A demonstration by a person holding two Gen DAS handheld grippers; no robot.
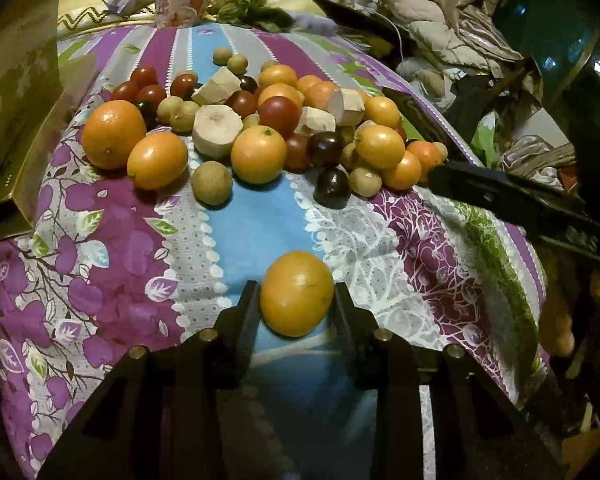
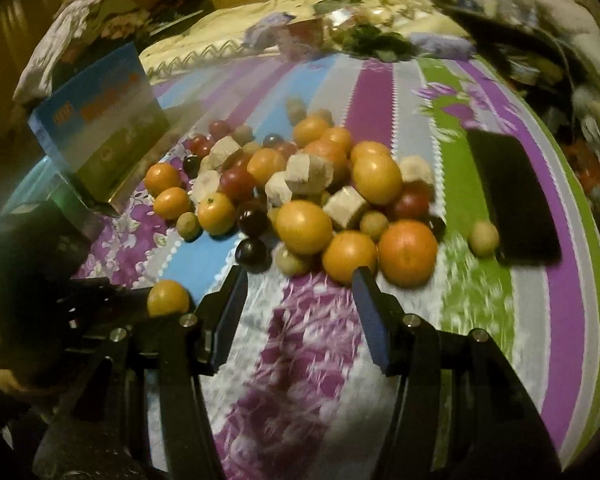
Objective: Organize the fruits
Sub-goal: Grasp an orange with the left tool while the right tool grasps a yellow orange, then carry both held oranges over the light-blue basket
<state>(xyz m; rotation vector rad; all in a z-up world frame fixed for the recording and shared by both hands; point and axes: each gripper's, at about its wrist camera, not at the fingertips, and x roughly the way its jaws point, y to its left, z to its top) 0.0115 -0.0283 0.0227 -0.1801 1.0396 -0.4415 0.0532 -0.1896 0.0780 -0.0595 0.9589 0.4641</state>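
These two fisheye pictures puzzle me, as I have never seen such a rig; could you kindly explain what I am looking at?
There is no robot here. A person holds a pair of two-finger tongs in each hand, and a small camera on each looks forward along its fingers. One picture is the left tongs' view, the other the right's.

Both look at a floral striped bedsheet with a pile of fruit: orange citrus, dark red tomatoes, small tan round fruits and pale cut chunks. A black phone lies to the right of the pile, and a box stands to its left.

The left tongs have an orange fruit between their fingers, apart from the pile. The right tongs are open and hold nothing, pointing at the pile.
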